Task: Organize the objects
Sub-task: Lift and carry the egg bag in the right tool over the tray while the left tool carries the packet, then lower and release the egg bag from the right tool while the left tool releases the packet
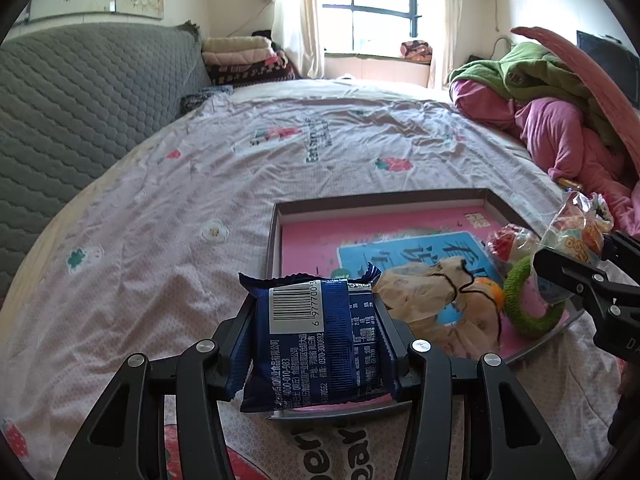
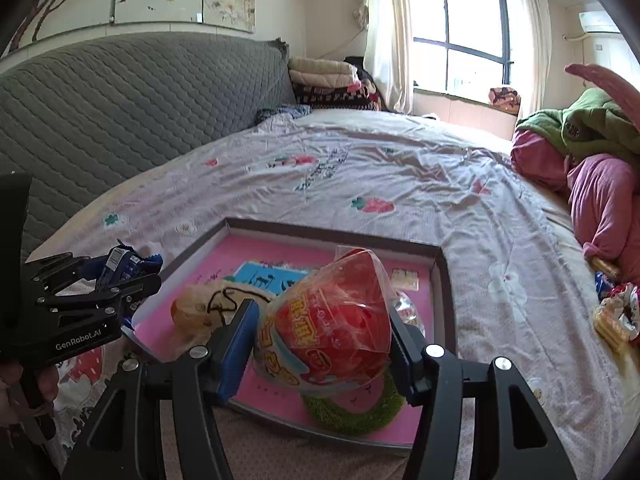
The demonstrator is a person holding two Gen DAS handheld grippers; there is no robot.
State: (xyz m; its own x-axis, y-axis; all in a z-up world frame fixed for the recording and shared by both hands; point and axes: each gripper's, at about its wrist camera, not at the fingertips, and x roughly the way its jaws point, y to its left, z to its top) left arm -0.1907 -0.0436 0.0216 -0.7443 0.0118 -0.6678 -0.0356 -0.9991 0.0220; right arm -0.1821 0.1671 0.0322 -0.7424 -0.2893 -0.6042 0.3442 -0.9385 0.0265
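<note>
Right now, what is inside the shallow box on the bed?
Inside the box: a beige bag with an orange item, a green ring, a clear-wrapped snack. The blue packet and red packet hide part of the floor.

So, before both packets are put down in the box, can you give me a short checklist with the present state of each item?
1. Left gripper jaws clamp the dark blue foil snack packet: ok.
2. Right gripper jaws clamp the red-and-clear plastic snack bag: ok.
3. Shallow pink-lined cardboard box lies open on the bed: ok.
4. Free floor in the box's far half: ok.
5. Green fuzzy ring under the bag's drop spot: not ok.
</note>
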